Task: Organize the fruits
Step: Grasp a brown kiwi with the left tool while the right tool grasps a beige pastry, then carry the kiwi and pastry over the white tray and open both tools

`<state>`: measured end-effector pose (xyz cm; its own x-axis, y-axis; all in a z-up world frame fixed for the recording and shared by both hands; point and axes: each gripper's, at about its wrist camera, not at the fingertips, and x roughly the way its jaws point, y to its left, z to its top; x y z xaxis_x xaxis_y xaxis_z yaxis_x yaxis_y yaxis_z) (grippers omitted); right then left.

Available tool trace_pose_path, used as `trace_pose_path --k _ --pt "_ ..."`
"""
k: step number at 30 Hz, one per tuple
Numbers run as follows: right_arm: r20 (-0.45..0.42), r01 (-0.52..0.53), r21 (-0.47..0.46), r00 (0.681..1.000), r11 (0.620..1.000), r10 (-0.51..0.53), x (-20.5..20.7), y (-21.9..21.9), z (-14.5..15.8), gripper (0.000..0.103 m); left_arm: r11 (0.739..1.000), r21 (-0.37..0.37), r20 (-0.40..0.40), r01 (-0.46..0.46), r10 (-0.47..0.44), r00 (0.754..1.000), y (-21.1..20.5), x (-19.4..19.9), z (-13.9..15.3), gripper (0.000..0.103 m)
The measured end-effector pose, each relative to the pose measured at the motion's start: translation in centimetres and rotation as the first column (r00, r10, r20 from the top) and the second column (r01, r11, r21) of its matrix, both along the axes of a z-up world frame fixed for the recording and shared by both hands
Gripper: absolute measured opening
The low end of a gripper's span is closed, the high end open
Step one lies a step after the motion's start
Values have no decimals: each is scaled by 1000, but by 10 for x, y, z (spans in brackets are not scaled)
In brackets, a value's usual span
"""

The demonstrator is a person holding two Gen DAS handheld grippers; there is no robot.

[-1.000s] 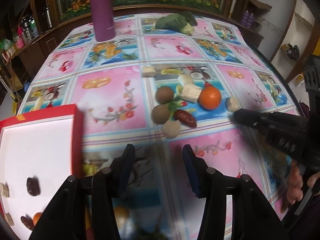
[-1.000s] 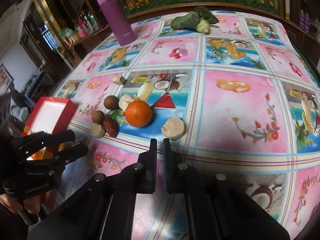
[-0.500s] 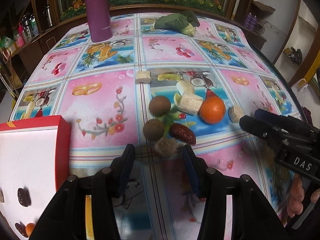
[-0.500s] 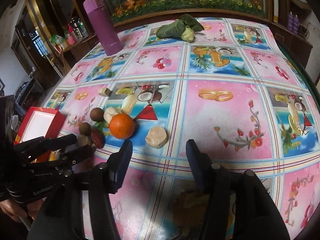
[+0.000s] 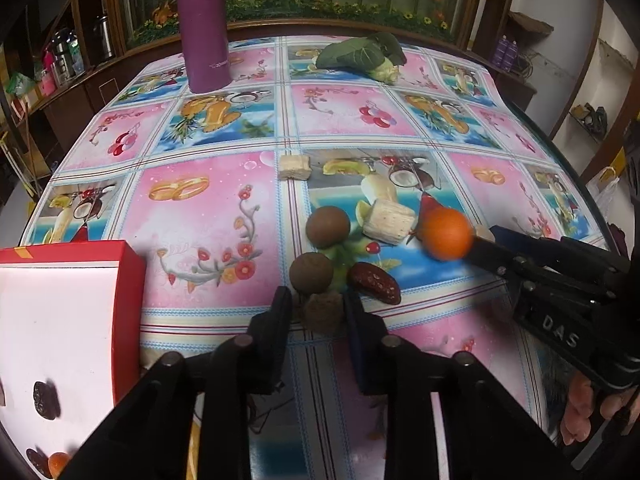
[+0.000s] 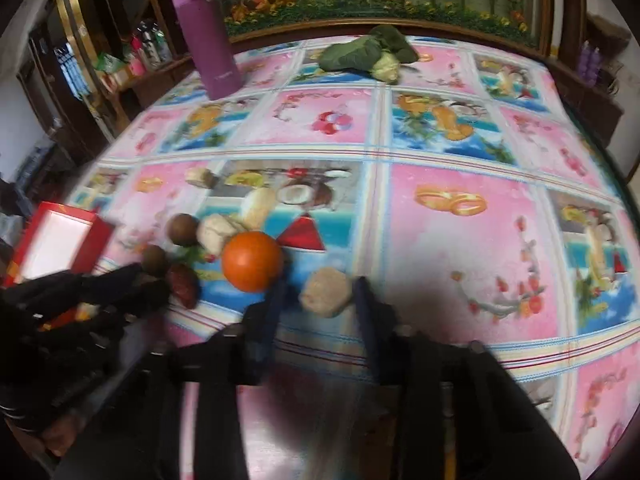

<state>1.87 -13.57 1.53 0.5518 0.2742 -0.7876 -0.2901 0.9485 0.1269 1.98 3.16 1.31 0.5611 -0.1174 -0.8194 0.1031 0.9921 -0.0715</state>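
Since the earlier frames we see both grippers down at the near edge of the fruit pile, each now straddling a pale chunk. The left gripper (image 5: 318, 314) has closed in on the tan chunk (image 5: 322, 312): its jaws have just been closing and now sit narrow, pads against both sides of it, so we call it gripped. The right gripper (image 6: 318, 294) opened wide and has just been closing again; the beige chunk (image 6: 326, 293) is between its jaws, but small gaps show on both sides, so we read it as not yet clamped. That view is blurred, so contact is hard to call.

Key relation: each chunk lies dead ahead of its own jaws, centred in the gap, near side of the pile. Neither has a clear long axis, both are roughly blocky. The orange (image 6: 253, 261) sits just left and far of the right gripper's left finger, nearly touching, which risks a nudge. In the left view the red date (image 5: 374, 283) lies just right of the left gripper and a brown round fruit (image 5: 311, 273) touches the far side of the tan chunk.

The red box (image 5: 128, 280) is at near left, much closer to the left gripper, with a few pieces already inside. We judge the left goes first, lifting and swinging left.
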Motion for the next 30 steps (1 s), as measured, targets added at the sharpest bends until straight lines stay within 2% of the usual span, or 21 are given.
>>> trace_pose_path --k 8,15,19,23,30 --pt "-12 -7 40 1000 999 8 -7 -10 2 26 999 -40 -12 -9 8 1000 6 -12 3 21" --pt "33 -11 155 999 988 6 -20 -11 18 26 999 -34 75 -21 23 997 25 -49 37 21" --pt "64 -83 160 995 984 73 -34 19 29 26 998 4 133 -65 64 989 56 -73 58 21" --pt "82 -176 177 983 968 163 -50 63 39 26 986 19 159 -166 161 974 107 -88 72 21" --pt "94 -295 152 954 943 284 -60 143 52 26 943 68 165 -327 312 936 193 -103 75 21"
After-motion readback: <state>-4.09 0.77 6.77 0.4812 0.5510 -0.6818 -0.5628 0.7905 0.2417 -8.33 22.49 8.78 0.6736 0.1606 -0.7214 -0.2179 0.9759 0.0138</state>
